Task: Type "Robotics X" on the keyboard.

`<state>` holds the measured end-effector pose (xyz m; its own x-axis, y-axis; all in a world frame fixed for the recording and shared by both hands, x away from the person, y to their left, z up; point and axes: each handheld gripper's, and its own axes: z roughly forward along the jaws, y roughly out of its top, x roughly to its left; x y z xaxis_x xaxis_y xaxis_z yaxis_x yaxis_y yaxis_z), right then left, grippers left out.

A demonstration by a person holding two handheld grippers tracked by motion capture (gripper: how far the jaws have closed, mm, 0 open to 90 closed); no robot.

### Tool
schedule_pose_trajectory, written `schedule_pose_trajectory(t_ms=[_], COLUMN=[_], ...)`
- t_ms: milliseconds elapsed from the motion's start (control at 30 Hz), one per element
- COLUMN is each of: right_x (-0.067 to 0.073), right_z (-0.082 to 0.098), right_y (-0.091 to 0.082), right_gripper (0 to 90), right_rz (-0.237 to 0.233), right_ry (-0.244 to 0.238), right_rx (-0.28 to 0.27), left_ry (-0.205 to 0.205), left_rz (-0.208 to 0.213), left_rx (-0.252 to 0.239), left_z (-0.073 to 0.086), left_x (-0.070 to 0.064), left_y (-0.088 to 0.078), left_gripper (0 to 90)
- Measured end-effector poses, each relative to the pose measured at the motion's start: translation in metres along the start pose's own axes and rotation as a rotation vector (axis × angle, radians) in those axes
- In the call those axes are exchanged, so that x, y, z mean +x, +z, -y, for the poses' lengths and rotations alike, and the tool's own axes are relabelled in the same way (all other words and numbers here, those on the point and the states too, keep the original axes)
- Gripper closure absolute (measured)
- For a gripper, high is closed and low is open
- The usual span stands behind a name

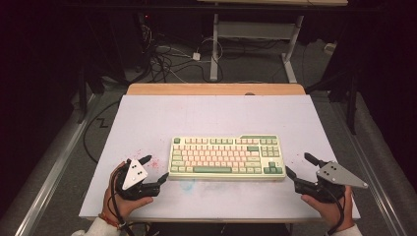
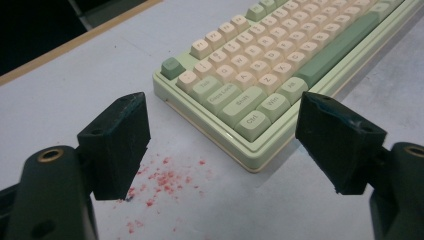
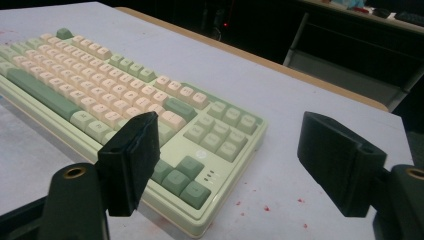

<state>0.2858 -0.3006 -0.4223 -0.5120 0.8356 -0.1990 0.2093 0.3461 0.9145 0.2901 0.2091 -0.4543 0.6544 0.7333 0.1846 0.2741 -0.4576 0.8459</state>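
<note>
Green and cream keys cover the keyboard (image 1: 227,157), which lies flat near the middle of the white table (image 1: 147,118), its long side parallel to the near edge. The left gripper (image 1: 153,170) sits just beside the keyboard's left end, jaws spread wide with nothing between them; red specks (image 2: 165,180) mark the table below it. The right gripper (image 1: 301,166) sits near the keyboard's right end, also released and empty, its jaws standing apart on both sides of the near right corner without touching it.
</note>
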Motion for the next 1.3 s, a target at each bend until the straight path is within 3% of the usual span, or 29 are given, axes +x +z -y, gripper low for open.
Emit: schedule_pose_trajectory(t_ms=[167,267,300,400,433,633,967,1300], right_x=[0.002,0.004,0.005,0.006,0.008,0.011,0.018,0.03], right_z=[0.001,-0.002,-0.005,-0.007,-0.009,-0.02,-0.029,-0.029], right_y=[0.007,0.009,0.012,0.015,0.018,0.026,0.049,0.073], right_gripper=[33.3,35.0,39.2,43.2,50.5,69.5,87.8,90.0], right_rz=[-0.034,-0.029,-0.042,-0.054,-0.08,-0.124,-0.186,-0.237], right_ry=[-0.02,-0.032,-0.037,-0.043,-0.054,-0.073,-0.096,-0.123], right_rx=[0.035,0.043,0.039,0.046,0.056,0.072,0.123,0.184], left_ry=[-0.015,-0.019,-0.02,-0.031,-0.028,-0.023,-0.023,-0.032], left_rz=[0.01,0.008,0.01,0.015,0.013,0.027,0.034,0.039], left_rx=[0.03,0.049,0.053,0.044,0.045,0.061,0.065,0.084], left_z=[0.001,0.003,0.004,0.002,0.002,0.002,0.0,0.002], left_x=[0.0,0.0,0.0,0.0,0.0,0.001,0.0,0.001], left_y=[0.004,0.005,0.005,0.004,0.005,0.009,0.014,0.014], left_gripper=[21.8,22.8,23.2,24.2,24.1,24.1,24.0,24.1])
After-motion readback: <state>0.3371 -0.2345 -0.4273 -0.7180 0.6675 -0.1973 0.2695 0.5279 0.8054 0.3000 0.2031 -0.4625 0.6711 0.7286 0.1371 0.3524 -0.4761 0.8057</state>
